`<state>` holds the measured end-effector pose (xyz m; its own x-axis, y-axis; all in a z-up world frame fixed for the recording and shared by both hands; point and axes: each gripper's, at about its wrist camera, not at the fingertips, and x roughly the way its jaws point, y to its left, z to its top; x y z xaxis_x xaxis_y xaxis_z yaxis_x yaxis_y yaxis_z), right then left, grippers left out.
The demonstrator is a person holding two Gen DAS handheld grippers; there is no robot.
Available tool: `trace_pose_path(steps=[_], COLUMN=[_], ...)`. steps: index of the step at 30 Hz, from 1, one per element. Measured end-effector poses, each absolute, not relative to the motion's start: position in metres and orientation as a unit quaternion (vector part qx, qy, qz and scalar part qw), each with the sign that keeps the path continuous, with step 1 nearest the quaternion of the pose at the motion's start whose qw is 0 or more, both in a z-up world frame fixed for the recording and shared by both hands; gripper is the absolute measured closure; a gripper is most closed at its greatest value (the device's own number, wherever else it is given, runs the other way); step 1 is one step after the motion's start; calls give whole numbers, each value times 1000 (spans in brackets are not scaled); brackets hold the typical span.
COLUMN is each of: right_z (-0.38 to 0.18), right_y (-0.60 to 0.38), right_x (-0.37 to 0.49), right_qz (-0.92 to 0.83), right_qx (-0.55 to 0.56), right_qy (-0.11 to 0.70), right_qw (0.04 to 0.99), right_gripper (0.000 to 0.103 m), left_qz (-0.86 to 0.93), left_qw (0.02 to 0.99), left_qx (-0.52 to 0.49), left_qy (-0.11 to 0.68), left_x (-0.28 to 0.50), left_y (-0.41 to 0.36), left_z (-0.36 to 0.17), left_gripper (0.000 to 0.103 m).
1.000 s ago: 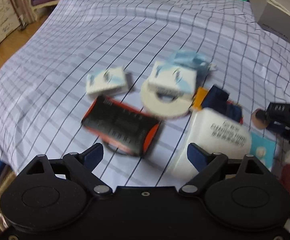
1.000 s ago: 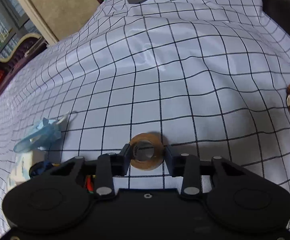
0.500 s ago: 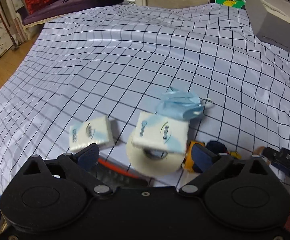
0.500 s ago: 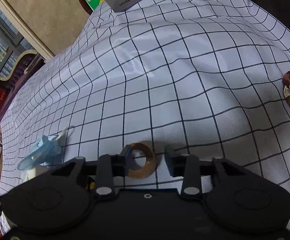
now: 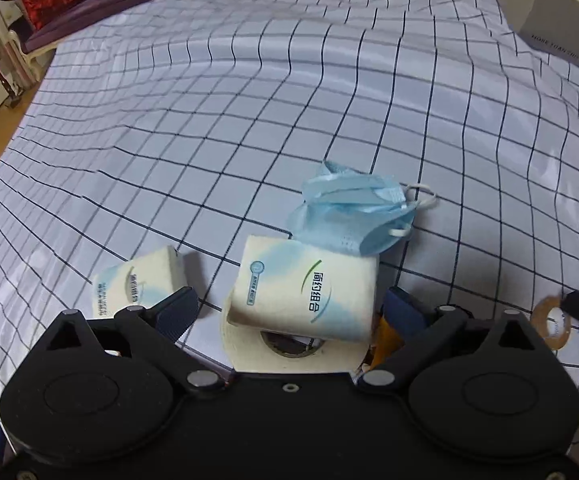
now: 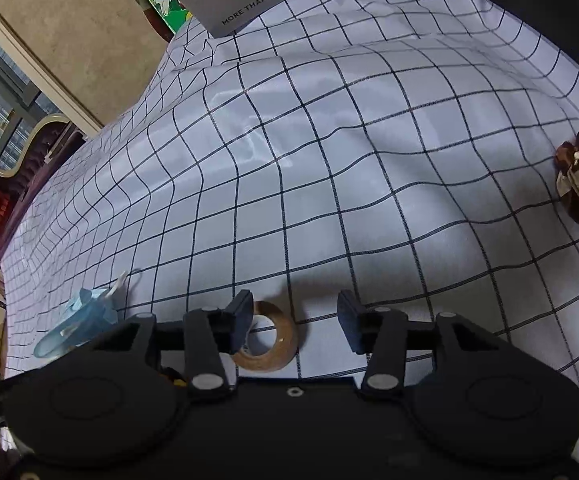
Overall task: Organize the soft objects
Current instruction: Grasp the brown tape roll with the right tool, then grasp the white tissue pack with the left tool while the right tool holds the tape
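left gripper [image 5: 289, 304] spread wide, holding nothing, above a glossy tissue pack [image 5: 303, 290] lying on a paper roll [image 5: 245, 350]; crumpled blue mask [image 5: 353, 216] just beyond on checked cloth [image 5: 249, 100]. right gripper [image 6: 293, 316] parted too, empty, flat brown tape ring [image 6: 267, 338] by its left finger.

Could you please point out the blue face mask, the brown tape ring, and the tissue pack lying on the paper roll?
blue face mask [image 5: 353, 212]: left wrist view, on its pleated front.
brown tape ring [image 6: 285, 344]: right wrist view, on its right-hand band.
tissue pack [image 5: 309, 288]: left wrist view, on its printed top face.
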<state>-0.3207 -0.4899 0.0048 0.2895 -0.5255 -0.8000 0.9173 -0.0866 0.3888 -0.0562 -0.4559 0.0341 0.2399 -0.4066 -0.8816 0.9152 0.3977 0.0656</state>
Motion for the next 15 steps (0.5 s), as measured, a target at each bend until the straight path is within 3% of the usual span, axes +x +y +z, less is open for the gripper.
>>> trace_pose_path(steps=[4,6,10,12,13,15], right_z=[8,9,6,6,5,3], right_y=[-486,-483,-481,-480,-480,-481], right_x=[-310,-302,-283,-276,-274,-274], right_qz=[-557,-551,-535,-539,-542,-544], right_qx=[452,436,414,396,391,393], right_qy=[226,241,276,293,299,302], right_qw=[659,669,683,683,682,678], right_gripper=[43,41,34,38,49,60], left_qz=[-451,-449,-449,-450,-452,-456], left_qw=[720,720,713,714,714,714], left_qx=[298,297,296,296,297,301], left_qy=[435,438,450,447,444,438], left_x=[-50,-49,-49,-50,-51,-54], left_y=[-458,-459,-459,-458,-458,-457], left_z=[24,19,13,14,15,16], left_gripper=[7,8,16,19,20,24])
